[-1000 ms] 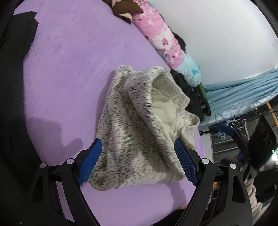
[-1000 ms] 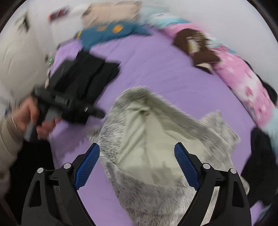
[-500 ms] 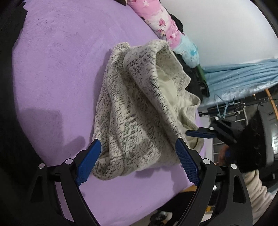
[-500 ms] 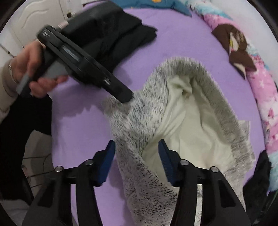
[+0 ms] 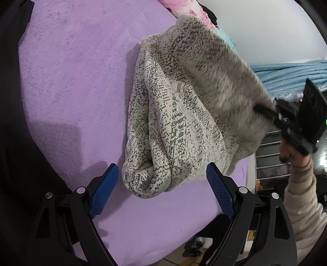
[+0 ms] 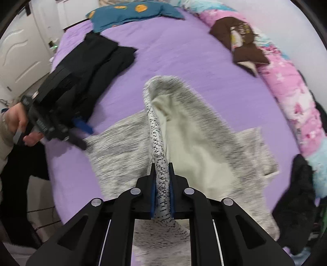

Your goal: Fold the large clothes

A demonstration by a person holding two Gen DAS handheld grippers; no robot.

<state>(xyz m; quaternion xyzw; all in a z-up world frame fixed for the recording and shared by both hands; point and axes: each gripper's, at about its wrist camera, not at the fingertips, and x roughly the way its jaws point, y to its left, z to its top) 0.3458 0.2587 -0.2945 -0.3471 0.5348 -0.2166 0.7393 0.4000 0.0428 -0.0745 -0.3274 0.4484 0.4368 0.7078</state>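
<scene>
A large grey-speckled knit sweater (image 5: 175, 114) with a cream lining lies bunched on the purple bed (image 5: 71, 71). My left gripper (image 5: 161, 182) is open, its blue pads either side of the sweater's near corner. My right gripper (image 6: 161, 180) is shut on a rolled edge of the sweater (image 6: 157, 139) and lifts it, so the cream inside (image 6: 196, 147) shows. In the left wrist view the right gripper (image 5: 271, 116) pulls the sweater's far edge up at the right. In the right wrist view the left gripper (image 6: 81, 131) sits at the sweater's left corner.
Black clothes (image 6: 98, 61) lie at the bed's left. A teal pillow (image 6: 132, 12), a brown garment (image 6: 239, 41) and a pink floral bolster (image 6: 286, 81) line the far side by the wall. A dark garment (image 6: 296, 194) lies at the right. The bed's edge (image 5: 163, 245) is near.
My right gripper has closed on the sweater's edge and lifted it. My left gripper stayed open and moved closer to the sweater's near corner.
</scene>
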